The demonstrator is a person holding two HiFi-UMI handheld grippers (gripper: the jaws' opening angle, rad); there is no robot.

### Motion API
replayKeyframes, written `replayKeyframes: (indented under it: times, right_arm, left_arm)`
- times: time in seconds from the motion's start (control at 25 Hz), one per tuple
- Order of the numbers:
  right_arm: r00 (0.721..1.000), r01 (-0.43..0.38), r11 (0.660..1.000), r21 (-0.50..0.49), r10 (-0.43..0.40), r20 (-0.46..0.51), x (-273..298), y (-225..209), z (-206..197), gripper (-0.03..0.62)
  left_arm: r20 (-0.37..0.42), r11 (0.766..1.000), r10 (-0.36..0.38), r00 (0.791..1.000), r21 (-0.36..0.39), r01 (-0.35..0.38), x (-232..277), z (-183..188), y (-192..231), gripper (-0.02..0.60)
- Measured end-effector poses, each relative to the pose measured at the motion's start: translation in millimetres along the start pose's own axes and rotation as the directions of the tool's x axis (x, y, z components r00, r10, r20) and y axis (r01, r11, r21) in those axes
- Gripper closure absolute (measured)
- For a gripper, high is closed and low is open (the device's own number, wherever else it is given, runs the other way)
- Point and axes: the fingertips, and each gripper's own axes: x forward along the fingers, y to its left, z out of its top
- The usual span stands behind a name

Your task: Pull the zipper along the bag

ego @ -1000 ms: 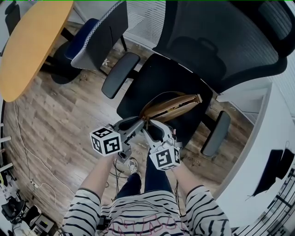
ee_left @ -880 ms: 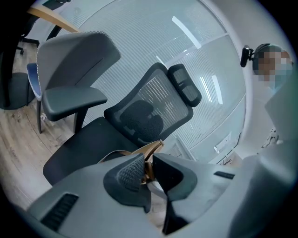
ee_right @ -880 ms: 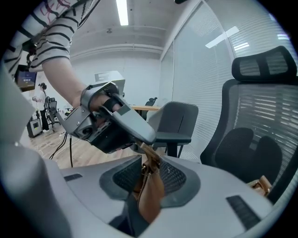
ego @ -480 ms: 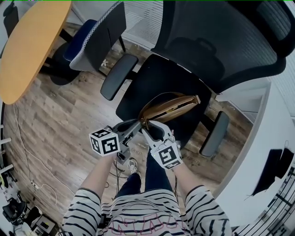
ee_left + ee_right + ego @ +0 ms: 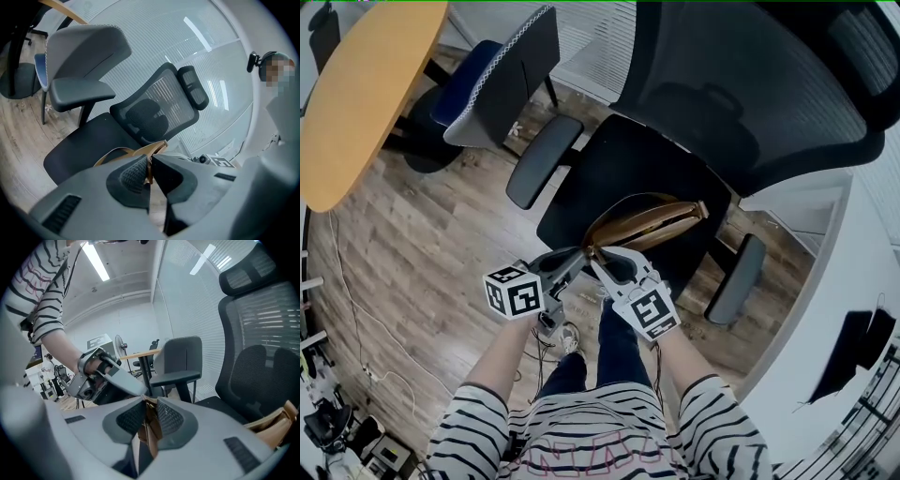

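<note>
Grip step: their fingers having just been closing, the left gripper (image 5: 579,253) pinches the tan leather bag (image 5: 645,217) at its near end and the right gripper (image 5: 600,259) pinches what looks like its pull tab (image 5: 151,420). Next, draw the tab far-right.

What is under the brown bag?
The brown bag lies on the black chair seat. The bit of seat right beneath it is covered by the bag, so whether anything else is tucked under there can't be seen.

Bag (image 5: 645,219) on chair (image 5: 609,164) seat, frame centre. Left gripper (image 5: 583,252), right gripper (image 5: 598,257) side by side at bag's lower-left end. Table (image 5: 356,94) upper left; second chair (image 5: 502,70) right of it.
</note>
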Motion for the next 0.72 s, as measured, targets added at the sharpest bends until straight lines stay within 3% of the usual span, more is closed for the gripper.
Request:
replayKeyframes:
  times: [0.12,0.28,0.48,0.72]
  right_arm:
    - [1.000,-0.029,0.999,0.033,0.029,0.000,0.1,-3.1,1.0,0.517]
    - [0.998,-0.058,0.986,0.155,0.056,0.019,-3.0,-10.5,1.5,0.548]
    - [0.999,-0.048,0.962,0.269,0.043,0.022,-5.2,-17.6,3.7,0.557]
    - [0.999,0.032,0.910,0.414,-0.025,-0.022,-7.0,-28.7,-2.5,0.557]
  left_arm:
    - [0.004,1.000,0.001,1.000,-0.010,-0.001,1.2,1.0,0.9,0.531]
    - [0.000,1.000,0.011,1.000,-0.018,-0.011,1.1,0.5,3.4,0.532]
    - [0.008,0.999,0.022,1.000,-0.026,-0.022,1.3,3.2,3.7,0.534]
    - [0.010,0.993,0.094,0.995,0.069,-0.095,1.6,6.8,-1.3,0.535]
